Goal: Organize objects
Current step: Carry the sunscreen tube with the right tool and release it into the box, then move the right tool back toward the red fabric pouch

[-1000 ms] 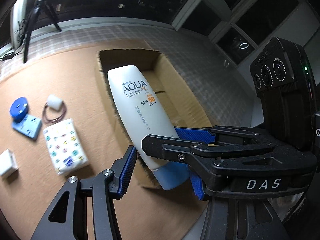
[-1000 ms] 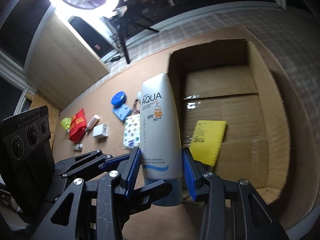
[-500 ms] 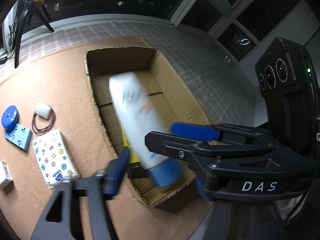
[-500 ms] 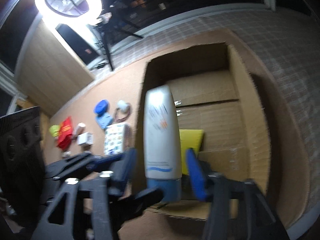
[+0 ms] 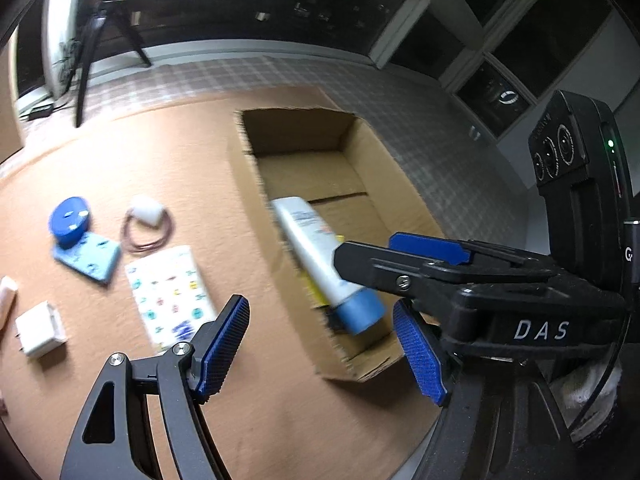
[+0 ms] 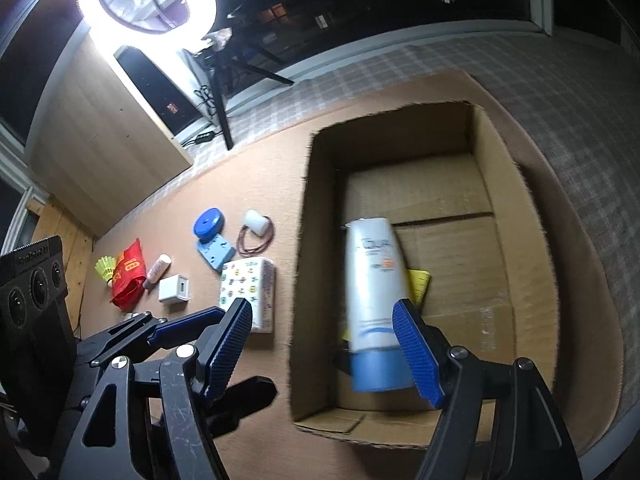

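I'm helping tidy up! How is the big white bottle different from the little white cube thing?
The sunscreen bottle is in the cardboard box; the white cube sits out on the brown mat. The sunscreen bottle is long and rounded with a blue cap; the white cube is short and blocky. The sunscreen bottle is bigger. Both are mostly white, and neither is being held.

My left gripper [image 5: 320, 354] is a matte black frame with triangular cut-outs, silver screws at the pivots and blue ridged pads [image 5: 222, 348]. My right gripper [image 6: 328, 354] matches it, scuffed, with white "DAS" lettering, three round lenses and a green light.
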`<state>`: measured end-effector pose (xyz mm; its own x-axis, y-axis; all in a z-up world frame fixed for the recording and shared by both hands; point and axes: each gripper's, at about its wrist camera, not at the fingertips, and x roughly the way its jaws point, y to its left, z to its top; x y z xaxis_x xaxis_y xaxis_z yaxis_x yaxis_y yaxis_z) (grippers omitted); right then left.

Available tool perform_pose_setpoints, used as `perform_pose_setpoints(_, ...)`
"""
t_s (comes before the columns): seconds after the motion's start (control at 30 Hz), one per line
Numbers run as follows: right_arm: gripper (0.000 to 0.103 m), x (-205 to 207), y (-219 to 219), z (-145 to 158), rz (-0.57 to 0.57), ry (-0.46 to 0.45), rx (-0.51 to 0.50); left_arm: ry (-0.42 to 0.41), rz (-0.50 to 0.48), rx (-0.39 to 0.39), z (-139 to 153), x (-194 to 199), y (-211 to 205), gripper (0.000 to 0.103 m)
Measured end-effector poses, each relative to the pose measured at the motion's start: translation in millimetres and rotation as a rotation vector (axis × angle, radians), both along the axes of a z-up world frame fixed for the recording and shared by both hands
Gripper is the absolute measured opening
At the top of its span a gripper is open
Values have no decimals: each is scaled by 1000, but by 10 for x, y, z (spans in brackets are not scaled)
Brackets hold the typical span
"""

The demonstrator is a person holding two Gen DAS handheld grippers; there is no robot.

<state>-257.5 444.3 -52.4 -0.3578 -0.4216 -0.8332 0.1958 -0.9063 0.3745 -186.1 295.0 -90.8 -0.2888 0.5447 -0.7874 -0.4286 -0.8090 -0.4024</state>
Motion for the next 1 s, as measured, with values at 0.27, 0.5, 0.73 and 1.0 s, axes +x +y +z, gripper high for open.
perform_pose_setpoints(0.27, 69, 62, -441, 43, 67, 12, -12, 9, 98, -10, 73, 62, -645, 77)
perform_pose_setpoints(0.5, 69, 139, -958, 70, 149, 18, -16, 15, 189, -30, 114, 201, -1270, 77)
perform_pose_setpoints(0.73, 69, 184, -1467, 81, 219, 19, -21, 7, 302, -58, 81, 382, -1996, 77)
perform_pose_setpoints(1.0, 71, 187, -2070, 26, 302, 15, -1, -14, 442, -114, -72, 549, -2791, 77)
